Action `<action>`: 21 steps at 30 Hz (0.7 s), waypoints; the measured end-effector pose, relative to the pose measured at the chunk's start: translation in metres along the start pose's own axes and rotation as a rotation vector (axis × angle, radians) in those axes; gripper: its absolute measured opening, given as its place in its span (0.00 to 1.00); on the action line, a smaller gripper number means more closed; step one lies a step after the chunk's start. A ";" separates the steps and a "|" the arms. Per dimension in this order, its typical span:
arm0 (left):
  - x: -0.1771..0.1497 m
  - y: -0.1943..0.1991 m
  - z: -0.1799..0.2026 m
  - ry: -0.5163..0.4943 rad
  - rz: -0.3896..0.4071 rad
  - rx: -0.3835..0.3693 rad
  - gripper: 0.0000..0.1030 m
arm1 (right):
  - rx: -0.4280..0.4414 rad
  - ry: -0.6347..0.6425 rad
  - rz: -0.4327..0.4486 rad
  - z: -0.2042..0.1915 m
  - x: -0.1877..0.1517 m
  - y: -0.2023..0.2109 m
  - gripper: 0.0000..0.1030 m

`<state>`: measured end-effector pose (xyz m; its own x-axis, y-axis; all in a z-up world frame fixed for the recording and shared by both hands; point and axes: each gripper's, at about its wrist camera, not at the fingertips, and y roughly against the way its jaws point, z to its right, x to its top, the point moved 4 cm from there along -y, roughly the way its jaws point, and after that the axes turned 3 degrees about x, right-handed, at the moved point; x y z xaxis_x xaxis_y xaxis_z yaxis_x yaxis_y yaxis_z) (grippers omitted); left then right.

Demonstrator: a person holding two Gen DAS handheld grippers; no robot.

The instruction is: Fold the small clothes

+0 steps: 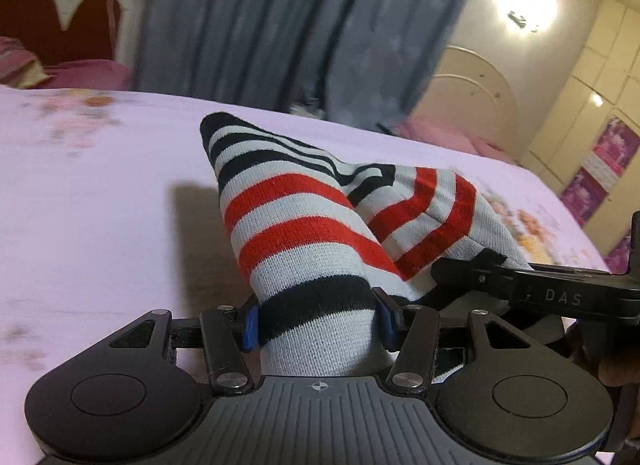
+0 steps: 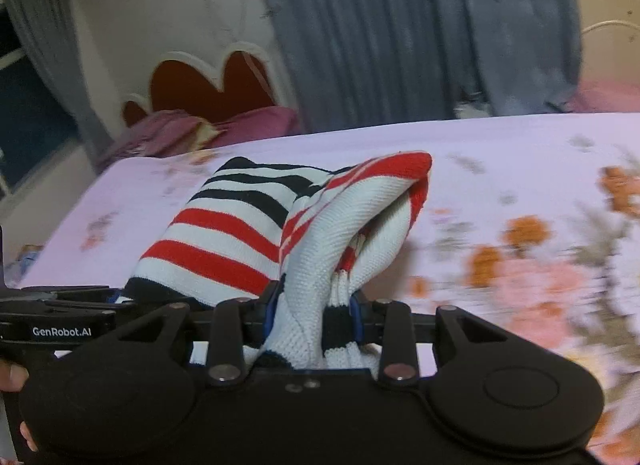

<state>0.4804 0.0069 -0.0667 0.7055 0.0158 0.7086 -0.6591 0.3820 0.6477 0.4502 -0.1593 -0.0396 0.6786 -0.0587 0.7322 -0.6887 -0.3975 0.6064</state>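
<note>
A small knitted garment striped in white, red and black is held up over a pale pink bed sheet. My left gripper is shut on one bunched end of it, its blue pads pressing a black stripe. My right gripper is shut on the other bunched end, where the white inside of the fabric shows. The cloth rises ahead of both grippers into a folded hump with a red-edged opening. In the left wrist view, the right gripper's black finger lies against the cloth at the right.
The floral bed sheet spreads under and around the garment. Grey curtains hang behind the bed. A white headboard with red heart panels and pink pillows stand at the far end. Cream wardrobes line the right wall.
</note>
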 end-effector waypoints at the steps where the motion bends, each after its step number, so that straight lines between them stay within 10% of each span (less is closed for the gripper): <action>1: -0.002 0.006 -0.013 -0.009 -0.001 0.013 0.52 | 0.016 -0.004 -0.002 -0.011 -0.003 -0.010 0.31; 15: -0.067 -0.003 -0.112 0.168 -0.062 0.051 0.77 | 0.050 -0.201 -0.123 -0.012 -0.058 -0.093 0.35; 21: -0.056 0.019 -0.109 0.096 -0.027 0.102 0.77 | -0.057 -0.127 -0.062 -0.020 -0.047 -0.070 0.59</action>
<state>0.4567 0.1144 -0.1242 0.7416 0.0968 0.6638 -0.6594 0.2876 0.6946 0.4613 -0.1102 -0.1098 0.7447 -0.1527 0.6497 -0.6553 -0.3513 0.6687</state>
